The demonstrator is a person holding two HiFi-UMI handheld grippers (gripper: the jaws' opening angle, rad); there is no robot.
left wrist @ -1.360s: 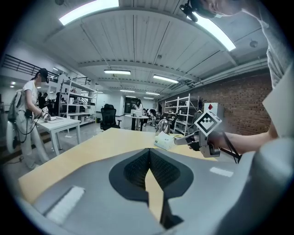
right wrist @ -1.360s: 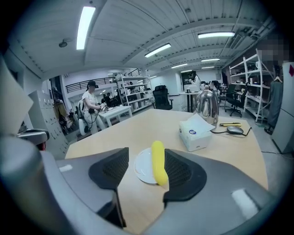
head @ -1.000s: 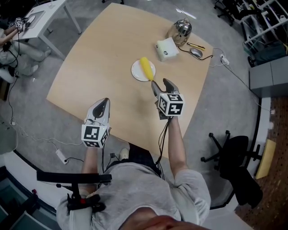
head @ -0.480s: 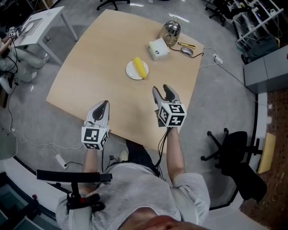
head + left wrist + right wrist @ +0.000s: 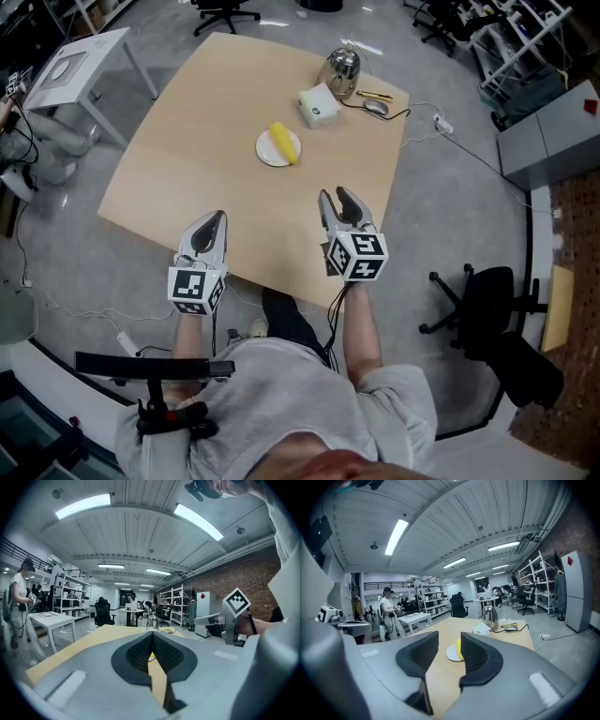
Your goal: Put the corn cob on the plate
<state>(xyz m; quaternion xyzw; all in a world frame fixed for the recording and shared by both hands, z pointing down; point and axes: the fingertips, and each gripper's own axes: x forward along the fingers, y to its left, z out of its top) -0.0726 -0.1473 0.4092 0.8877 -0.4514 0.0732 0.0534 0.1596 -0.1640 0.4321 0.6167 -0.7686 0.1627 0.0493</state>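
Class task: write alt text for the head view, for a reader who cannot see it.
A yellow corn cob lies on a white plate on a wooden table. At the near edge a person holds two grippers, both empty and clear of the plate: the left gripper with jaws together, the right gripper with jaws closing.

1 overhead, 2 low; common table [image 5: 187,141]

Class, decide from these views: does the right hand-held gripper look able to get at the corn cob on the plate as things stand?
Probably yes. The right hand-held gripper, jaws closing on nothing, faces the corn cob on the plate across bare table; nothing stands between them.
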